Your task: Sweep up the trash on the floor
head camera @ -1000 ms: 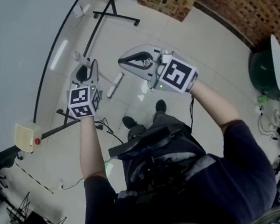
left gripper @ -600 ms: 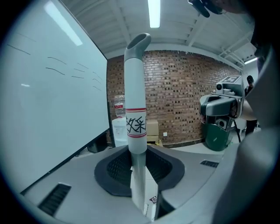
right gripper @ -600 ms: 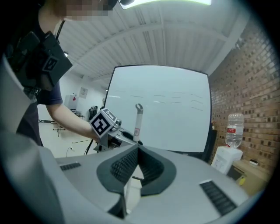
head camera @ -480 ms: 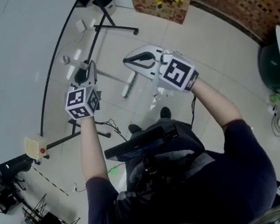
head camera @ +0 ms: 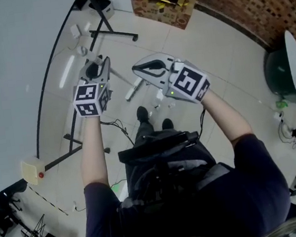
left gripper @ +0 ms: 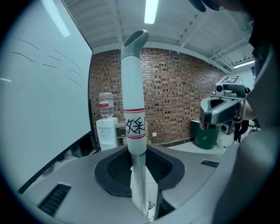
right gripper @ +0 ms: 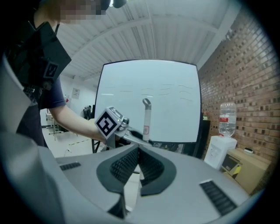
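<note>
Nearest, at the person's left, the left gripper (left gripper: 140, 173) is clamped on a pale grey, round plastic broom handle (left gripper: 133, 100). Its dark ribbed pads press the handle's narrower lower shaft from both sides. The handle stands almost upright out of the jaws, widens into a thicker white sleeve, and ends in a bent, hooked grey tip. A white label (left gripper: 134, 126) with black characters between two red bands wraps the sleeve. Beside it, the right gripper (right gripper: 138, 164) has its jaws drawn nearly together, with only a thin pale slit between the pads and nothing I can make out in it. Both are held over the glossy pale tiled floor (head camera: 208, 44). Beyond stand a white water dispenser (left gripper: 106, 129) and a red-brown brick wall (left gripper: 183, 96).
</note>
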`<action>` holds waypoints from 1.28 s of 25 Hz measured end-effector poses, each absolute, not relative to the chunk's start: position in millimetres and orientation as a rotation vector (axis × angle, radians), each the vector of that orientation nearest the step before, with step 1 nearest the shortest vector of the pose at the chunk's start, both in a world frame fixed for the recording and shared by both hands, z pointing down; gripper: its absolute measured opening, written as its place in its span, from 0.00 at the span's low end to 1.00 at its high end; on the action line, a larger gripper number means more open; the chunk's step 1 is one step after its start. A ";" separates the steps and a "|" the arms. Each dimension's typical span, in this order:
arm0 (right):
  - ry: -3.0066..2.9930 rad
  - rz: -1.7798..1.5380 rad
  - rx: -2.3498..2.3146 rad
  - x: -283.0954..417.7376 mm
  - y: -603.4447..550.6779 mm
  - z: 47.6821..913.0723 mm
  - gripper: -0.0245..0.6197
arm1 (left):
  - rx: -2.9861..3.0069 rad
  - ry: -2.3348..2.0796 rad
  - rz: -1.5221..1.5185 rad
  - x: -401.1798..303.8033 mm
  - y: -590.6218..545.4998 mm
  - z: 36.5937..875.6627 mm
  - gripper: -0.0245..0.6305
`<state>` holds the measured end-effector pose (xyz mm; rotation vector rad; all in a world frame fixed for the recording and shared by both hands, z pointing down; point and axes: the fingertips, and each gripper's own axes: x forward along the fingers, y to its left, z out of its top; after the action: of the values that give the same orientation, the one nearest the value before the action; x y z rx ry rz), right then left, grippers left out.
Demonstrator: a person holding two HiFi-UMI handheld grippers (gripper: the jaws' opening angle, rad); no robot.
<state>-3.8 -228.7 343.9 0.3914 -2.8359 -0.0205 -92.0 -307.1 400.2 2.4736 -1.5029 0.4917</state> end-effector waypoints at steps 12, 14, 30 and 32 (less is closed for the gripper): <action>-2.853 0.082 0.644 -56.4 -347.5 336.7 0.39 | 2.628 -1.209 0.620 -58.2 -405.7 469.2 0.16; -2.860 0.080 0.664 -67.1 -364.9 348.1 0.40 | 2.645 -1.172 0.670 -54.1 -415.5 484.2 0.16; -2.721 -0.085 0.935 -85.0 -481.9 415.7 0.27 | 2.699 -1.138 0.765 -44.2 -509.6 553.0 0.16; -2.705 -0.104 0.916 -83.5 -489.5 427.5 0.23 | 2.700 -1.134 0.785 -44.5 -516.8 565.9 0.16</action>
<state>-83.5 -489.5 427.5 0.9155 -2.7055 -0.1035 -44.5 -516.8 565.9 2.6998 -1.1343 0.7851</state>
